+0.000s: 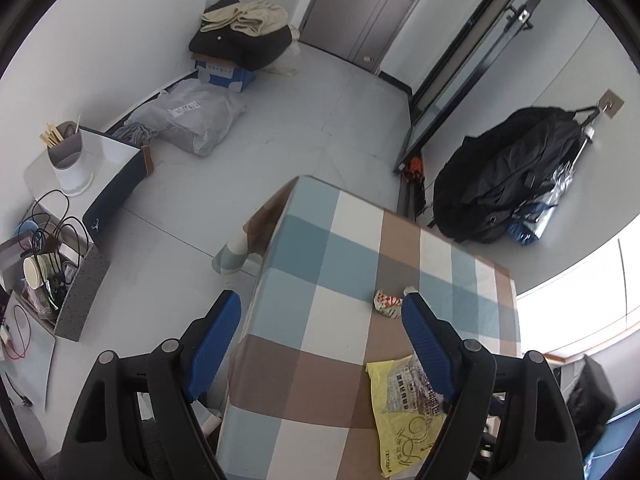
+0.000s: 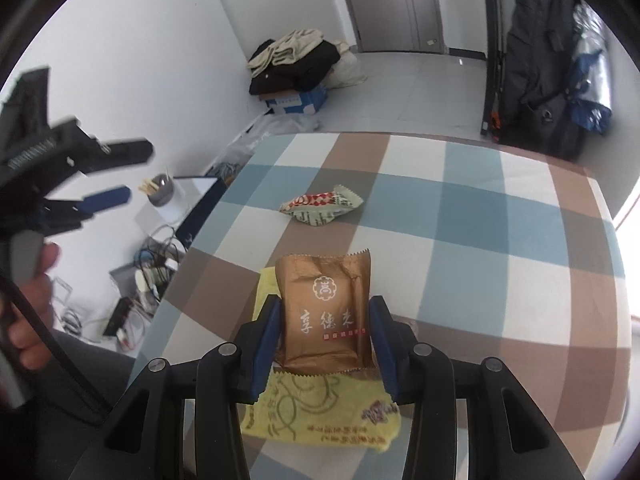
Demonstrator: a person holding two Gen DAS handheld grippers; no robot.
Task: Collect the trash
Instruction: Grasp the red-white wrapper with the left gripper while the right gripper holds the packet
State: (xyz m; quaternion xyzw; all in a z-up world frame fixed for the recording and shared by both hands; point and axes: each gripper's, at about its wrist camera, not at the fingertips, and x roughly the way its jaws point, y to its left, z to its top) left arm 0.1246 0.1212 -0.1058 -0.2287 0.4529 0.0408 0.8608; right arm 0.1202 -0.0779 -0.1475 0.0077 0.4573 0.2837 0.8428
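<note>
Right wrist view: the right gripper pinches a glossy bronze packet between its blue ribbed pads, angled down over a crinkled yellow wrapper on the checked tablecloth. A crumpled red-and-white wrapper lies beyond. The left gripper hangs with jaws spread, empty.

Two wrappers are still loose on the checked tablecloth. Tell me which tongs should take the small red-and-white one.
Left. The left tongs are open and empty, with the crumpled red-and-white wrapper beside one fingertip. The right tongs are closed on the brown foil packet.
</note>
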